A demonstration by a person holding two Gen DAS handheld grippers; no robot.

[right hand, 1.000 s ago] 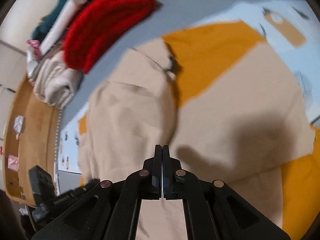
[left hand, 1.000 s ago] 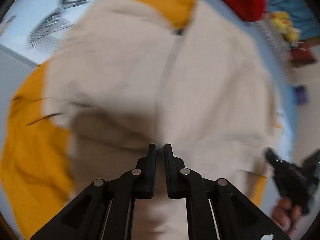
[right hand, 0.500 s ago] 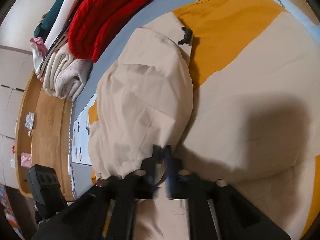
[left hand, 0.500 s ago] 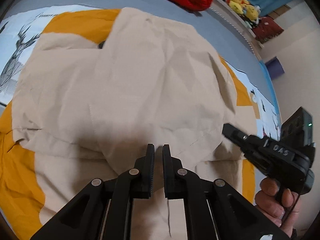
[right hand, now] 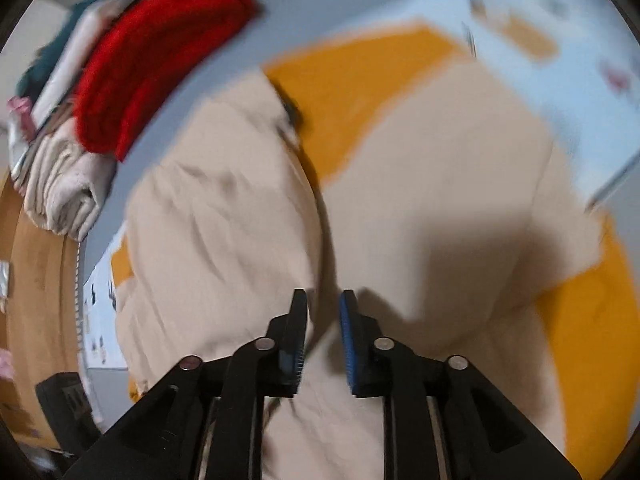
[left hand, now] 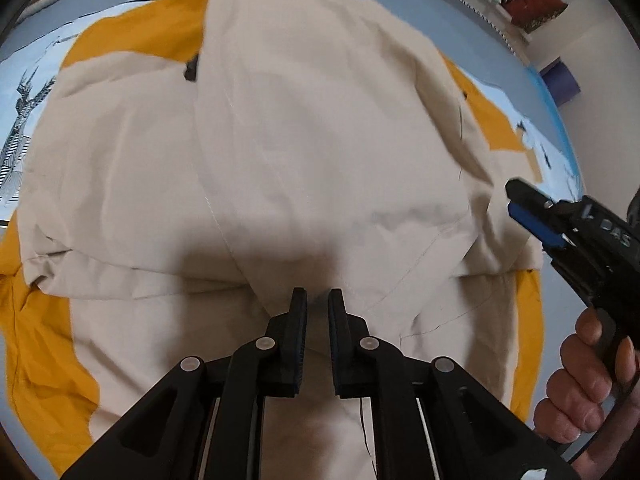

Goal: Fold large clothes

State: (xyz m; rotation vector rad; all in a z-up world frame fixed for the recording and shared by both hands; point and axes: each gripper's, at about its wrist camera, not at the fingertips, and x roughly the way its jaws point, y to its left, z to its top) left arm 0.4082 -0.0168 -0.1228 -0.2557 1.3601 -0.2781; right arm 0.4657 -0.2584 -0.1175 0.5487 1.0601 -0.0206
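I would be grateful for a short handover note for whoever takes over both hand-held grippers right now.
Left hand-held gripper: open, holding nothing, above the near edge of the beige and mustard-yellow fabric garment.
Right hand-held gripper: open, holding nothing, above the same garment.
The garment lies on the pale blue printed bedsheet, one beige panel folded over the middle.
Folded red knit sweater sits on a pile of clothes beyond.
Done: a first fold-over.
Left: probably the remaining folds, then moving the garment to the pile.
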